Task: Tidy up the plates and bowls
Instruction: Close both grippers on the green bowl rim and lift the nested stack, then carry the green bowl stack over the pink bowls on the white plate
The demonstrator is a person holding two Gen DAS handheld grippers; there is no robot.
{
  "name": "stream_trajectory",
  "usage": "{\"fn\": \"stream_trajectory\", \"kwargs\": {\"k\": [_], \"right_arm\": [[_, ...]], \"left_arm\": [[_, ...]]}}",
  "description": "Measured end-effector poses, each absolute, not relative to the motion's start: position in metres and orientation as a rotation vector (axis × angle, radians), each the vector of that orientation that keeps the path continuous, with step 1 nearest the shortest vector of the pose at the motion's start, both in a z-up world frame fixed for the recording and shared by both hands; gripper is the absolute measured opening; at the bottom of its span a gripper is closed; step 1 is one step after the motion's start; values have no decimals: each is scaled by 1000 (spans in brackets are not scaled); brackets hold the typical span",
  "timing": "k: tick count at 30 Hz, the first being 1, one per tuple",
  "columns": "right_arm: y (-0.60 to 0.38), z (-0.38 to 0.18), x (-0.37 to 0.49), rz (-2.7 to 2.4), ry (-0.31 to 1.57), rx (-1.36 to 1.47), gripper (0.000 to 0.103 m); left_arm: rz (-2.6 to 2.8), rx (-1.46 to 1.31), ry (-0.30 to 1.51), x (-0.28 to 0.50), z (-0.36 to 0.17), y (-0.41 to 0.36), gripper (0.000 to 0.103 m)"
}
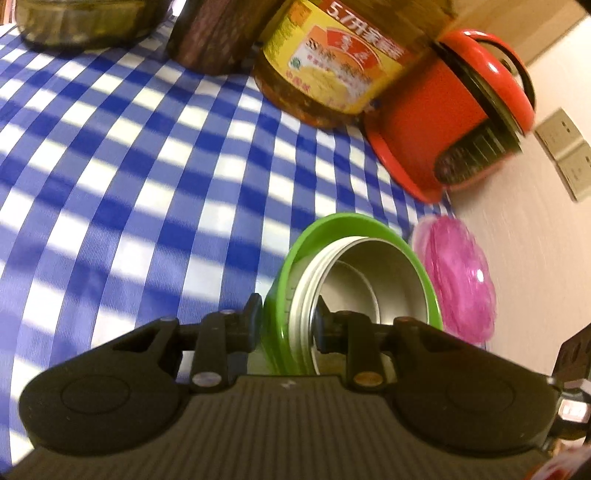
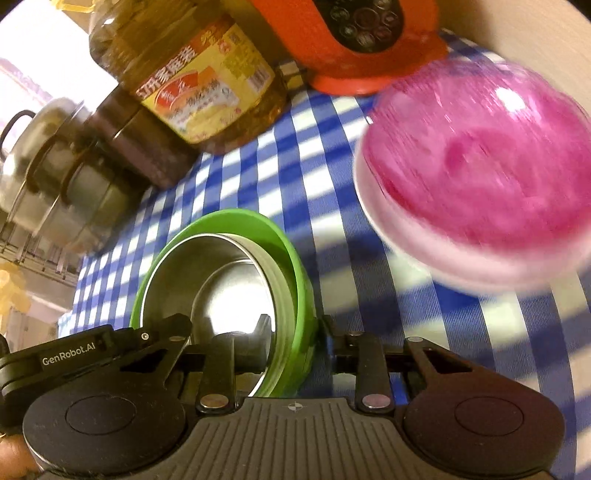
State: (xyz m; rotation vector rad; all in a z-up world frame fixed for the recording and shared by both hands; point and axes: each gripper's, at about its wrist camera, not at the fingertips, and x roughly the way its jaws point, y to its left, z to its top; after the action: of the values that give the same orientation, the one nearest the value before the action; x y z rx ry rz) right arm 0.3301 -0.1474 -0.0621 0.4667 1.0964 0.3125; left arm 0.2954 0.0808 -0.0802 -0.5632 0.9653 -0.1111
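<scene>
A green bowl with a steel inner bowl sits on the blue and white checked cloth. My left gripper is shut on its near wall, one finger outside the green wall and one inside the steel. In the right wrist view my right gripper is shut on the opposite wall of the same green bowl, again with one finger inside and one outside. A translucent pink bowl with a pale rim beneath it lies blurred to the right, also seen as the pink bowl beside the green one.
Behind the bowls stand a large yellow-labelled oil bottle, a red rice cooker, a dark jar and a steel pot. A wall with a socket bounds the table on the right.
</scene>
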Motion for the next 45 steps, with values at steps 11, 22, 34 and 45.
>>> {"fn": "stream_trajectory", "kwargs": {"k": [11, 22, 34, 45], "right_arm": [[-165, -59, 282, 384, 1077, 451, 31], [-181, -61, 316, 514, 1031, 499, 42], [-193, -73, 330, 505, 1097, 684, 40], [-186, -69, 285, 498, 1001, 579, 41]], "left_arm": [[-164, -543, 938, 249, -82, 70, 25], [-197, -529, 941, 272, -81, 72, 32], [-210, -577, 975, 278, -87, 73, 31], [-199, -530, 902, 249, -87, 71, 29]]}}
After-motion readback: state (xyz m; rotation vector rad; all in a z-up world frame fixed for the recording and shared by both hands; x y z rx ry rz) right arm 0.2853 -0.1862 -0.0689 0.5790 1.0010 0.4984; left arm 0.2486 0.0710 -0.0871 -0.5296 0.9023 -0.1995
